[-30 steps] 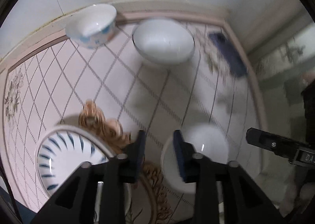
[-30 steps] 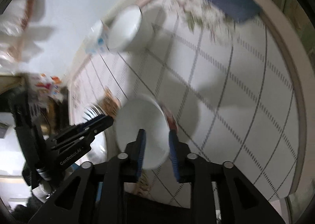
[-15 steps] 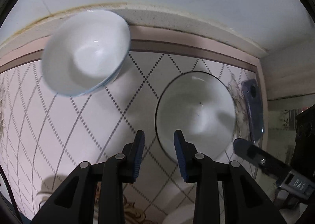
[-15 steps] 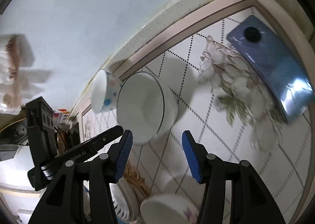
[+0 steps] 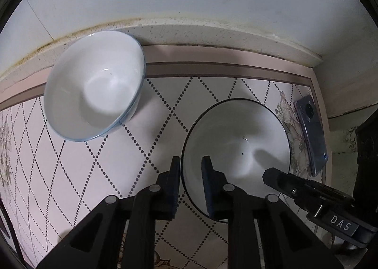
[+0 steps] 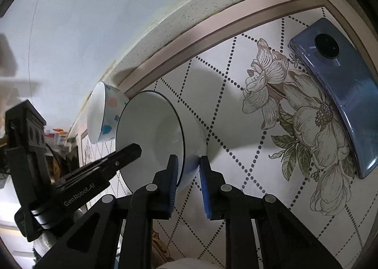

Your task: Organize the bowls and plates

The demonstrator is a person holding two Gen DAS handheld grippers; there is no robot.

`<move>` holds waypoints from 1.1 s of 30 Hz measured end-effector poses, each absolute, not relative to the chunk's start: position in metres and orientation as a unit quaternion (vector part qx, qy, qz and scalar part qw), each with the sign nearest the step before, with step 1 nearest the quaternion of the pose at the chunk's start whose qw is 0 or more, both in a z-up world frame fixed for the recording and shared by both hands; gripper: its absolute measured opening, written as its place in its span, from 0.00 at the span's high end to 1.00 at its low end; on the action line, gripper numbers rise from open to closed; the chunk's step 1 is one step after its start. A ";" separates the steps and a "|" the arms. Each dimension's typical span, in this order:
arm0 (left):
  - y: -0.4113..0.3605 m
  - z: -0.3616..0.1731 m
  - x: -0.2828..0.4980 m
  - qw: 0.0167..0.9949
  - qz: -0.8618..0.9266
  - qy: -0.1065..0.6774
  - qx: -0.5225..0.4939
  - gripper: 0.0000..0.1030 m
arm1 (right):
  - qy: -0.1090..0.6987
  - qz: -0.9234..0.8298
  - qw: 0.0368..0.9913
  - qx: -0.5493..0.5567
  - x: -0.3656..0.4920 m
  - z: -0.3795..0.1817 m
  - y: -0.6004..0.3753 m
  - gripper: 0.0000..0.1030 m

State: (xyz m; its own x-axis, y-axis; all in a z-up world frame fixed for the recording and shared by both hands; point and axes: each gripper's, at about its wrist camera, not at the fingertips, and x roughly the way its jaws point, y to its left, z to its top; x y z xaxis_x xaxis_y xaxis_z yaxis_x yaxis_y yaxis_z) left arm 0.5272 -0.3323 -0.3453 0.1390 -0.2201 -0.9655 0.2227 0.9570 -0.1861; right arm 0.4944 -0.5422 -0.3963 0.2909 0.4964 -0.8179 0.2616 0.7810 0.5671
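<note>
The patterned surface (image 5: 70,174) carries the dark-rimmed bowl (image 5: 236,141). Left gripper (image 5: 191,169) and right gripper (image 6: 187,169) have just closed, each clamping that bowl's rim. Left of it, the blue-rimmed bowl (image 5: 94,96); right, a phone (image 6: 337,94).

Both bowls (image 5: 94,84) (image 5: 236,148) look glossy glazed ceramic, the phone (image 6: 340,89) has a shiny back, and the desk (image 5: 70,174) cover looks smooth.
</note>
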 end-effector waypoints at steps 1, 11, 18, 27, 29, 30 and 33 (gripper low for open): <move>-0.332 -0.343 0.524 0.756 -0.148 0.638 0.001 0.85 | 0.590 0.081 0.737 0.321 0.493 -0.395 -0.541 0.80; -0.333 -0.303 0.478 0.767 -0.181 0.615 0.014 0.85 | 0.575 0.086 0.749 0.316 0.451 -0.354 -0.544 0.80; -0.329 -0.272 0.432 0.773 -0.209 0.598 0.021 0.85 | 0.562 0.085 0.761 0.311 0.400 -0.319 -0.541 0.80; -0.312 -0.263 0.372 0.765 -0.229 0.601 0.028 0.85 | 0.558 0.083 0.763 0.315 0.329 -0.297 -0.535 0.80; -0.310 -0.267 0.360 0.760 -0.232 0.606 0.031 0.85 | 0.562 0.081 0.760 0.316 0.317 -0.300 -0.532 0.80; -0.310 -0.270 0.356 0.758 -0.232 0.609 0.032 0.85 | 0.566 0.080 0.757 0.316 0.309 -0.302 -0.531 0.80; -0.310 -0.279 0.345 0.750 -0.231 0.619 0.036 0.85 | 0.576 0.077 0.750 0.316 0.293 -0.311 -0.527 0.80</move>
State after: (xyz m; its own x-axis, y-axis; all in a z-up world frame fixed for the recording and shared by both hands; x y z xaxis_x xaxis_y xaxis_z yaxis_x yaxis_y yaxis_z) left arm 0.3449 -0.3101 -0.2793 0.1272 -0.3031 -0.9444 0.3913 0.8903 -0.2330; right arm 0.2931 -0.5274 -0.3108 0.3252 0.4798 -0.8149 0.2483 0.7882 0.5631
